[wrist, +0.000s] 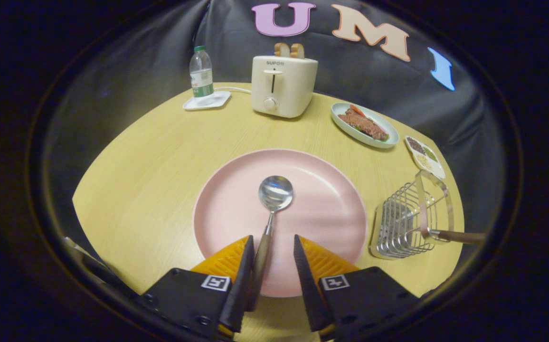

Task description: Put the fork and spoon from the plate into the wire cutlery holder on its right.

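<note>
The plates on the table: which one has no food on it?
The big pink plate just ahead of the open hand-held gripper; only a spoon lies on it. The oval green plate and the small divided dish hold food.

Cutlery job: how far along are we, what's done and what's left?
Roughly halfway, it seems. Done: a wooden-handled utensil, presumably the fork, already leans in the wire holder. In hand: the open gripper straddles the spoon handle on the pink plate, fingers not yet closed. Left: grasp the spoon and drop it into the holder.
</note>
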Demonstrator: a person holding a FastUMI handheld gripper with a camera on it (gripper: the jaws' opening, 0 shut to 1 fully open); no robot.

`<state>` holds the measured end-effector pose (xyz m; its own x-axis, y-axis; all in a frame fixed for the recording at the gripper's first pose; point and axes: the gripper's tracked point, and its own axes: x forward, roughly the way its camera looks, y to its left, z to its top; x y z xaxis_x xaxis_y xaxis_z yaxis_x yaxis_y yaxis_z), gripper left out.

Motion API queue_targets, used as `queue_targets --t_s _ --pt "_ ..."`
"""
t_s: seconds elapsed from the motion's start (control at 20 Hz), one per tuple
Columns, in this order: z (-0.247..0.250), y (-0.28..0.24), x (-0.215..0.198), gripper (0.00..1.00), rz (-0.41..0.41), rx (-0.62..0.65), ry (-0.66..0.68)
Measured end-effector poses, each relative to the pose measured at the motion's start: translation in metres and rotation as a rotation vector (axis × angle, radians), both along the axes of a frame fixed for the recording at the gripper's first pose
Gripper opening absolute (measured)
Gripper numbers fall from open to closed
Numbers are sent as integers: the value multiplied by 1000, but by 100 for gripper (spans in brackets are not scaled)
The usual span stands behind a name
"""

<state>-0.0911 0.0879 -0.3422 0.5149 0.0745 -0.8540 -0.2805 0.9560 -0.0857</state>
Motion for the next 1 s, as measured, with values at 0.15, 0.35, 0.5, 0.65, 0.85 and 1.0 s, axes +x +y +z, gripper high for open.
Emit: queue_targets --t_s 0.15,0.35,0.5,0.65,0.85,1.0 --pt "-3 -2 -3 28 -1 -6 25" --pt "-5 -2 -7 19 16 15 60" --pt "-5 -4 -7 8 31 6 64" --pt "2 -3 -8 6 51 29 70" --pt "15 -14 -10 6 118 -4 123" --pt "36 -26 -4 6 160 -19 110"
